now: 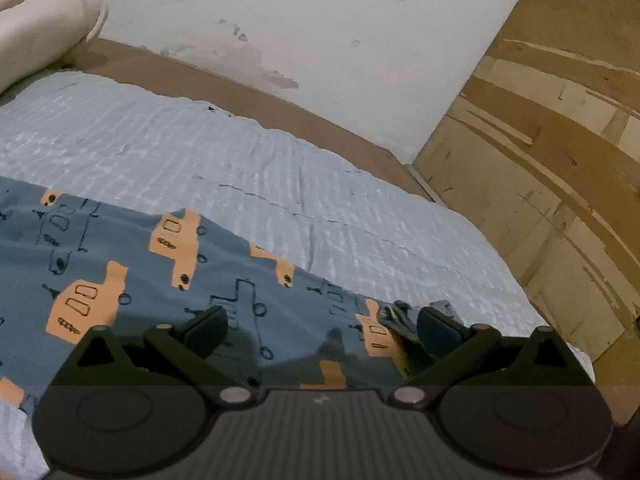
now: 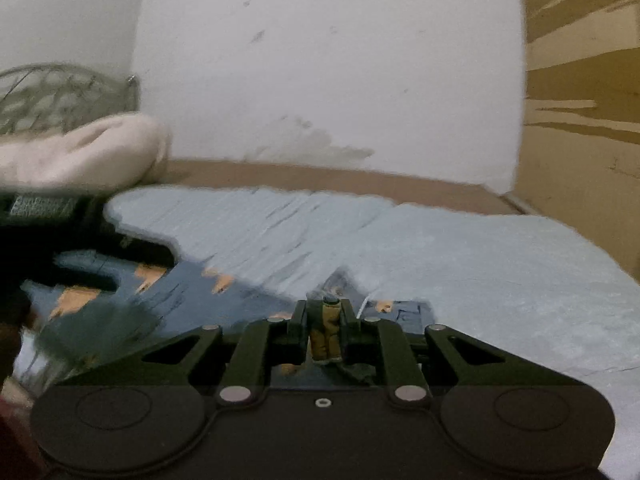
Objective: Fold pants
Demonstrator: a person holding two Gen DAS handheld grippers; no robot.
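Right tool pinches a fold of the pants; left tool gapes wide, hem bunched at 3 o'clock

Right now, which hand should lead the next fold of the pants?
Right. Its fingers are already pinched on a bunch of the pants; the left gripper is open, with cloth only touching one finger.

bed | blue quilt | pants, white pillow

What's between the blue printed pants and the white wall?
In the left wrist view, past the pants, come pale blue quilted bedding, then a bare brown strip, then the wall.
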